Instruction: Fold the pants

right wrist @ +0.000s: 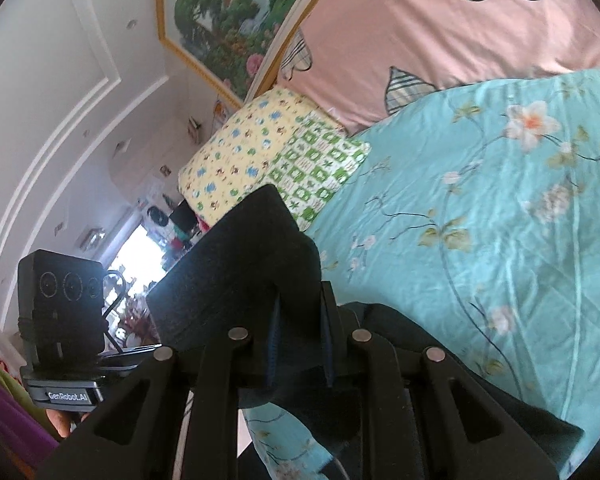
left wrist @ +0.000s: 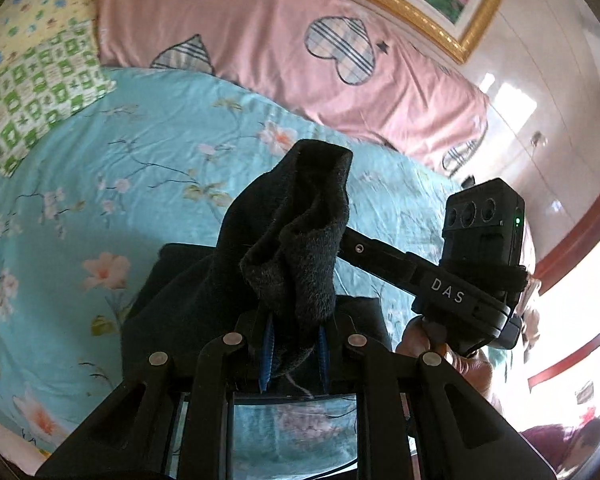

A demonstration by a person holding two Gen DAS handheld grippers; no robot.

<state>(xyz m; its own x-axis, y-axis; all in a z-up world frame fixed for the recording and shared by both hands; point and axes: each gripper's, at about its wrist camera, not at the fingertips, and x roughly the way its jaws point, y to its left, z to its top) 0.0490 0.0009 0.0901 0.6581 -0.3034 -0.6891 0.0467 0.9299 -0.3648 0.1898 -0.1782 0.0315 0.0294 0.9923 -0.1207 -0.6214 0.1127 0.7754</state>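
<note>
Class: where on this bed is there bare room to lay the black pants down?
Open turquoise floral sheet lies between the green-checked pillow and the pink heart-print duvet. It is crowded where both grippers clamp the black pants.

Open stretch of blue flowered bedsheet (left wrist: 148, 168) lying ahead of both grippers, wide and flat; room to pass there. Pink quilt (left wrist: 260, 40) bulking along the far edge, closing off that side; two pillows, yellow (right wrist: 236, 160) and green-checked (left wrist: 36, 92), sitting at the sheet's corner. Black pants (left wrist: 292, 216) bunching up between each gripper's fingers, blocking the near view; right gripper (left wrist: 480, 264) crowding just beside the left.
</note>
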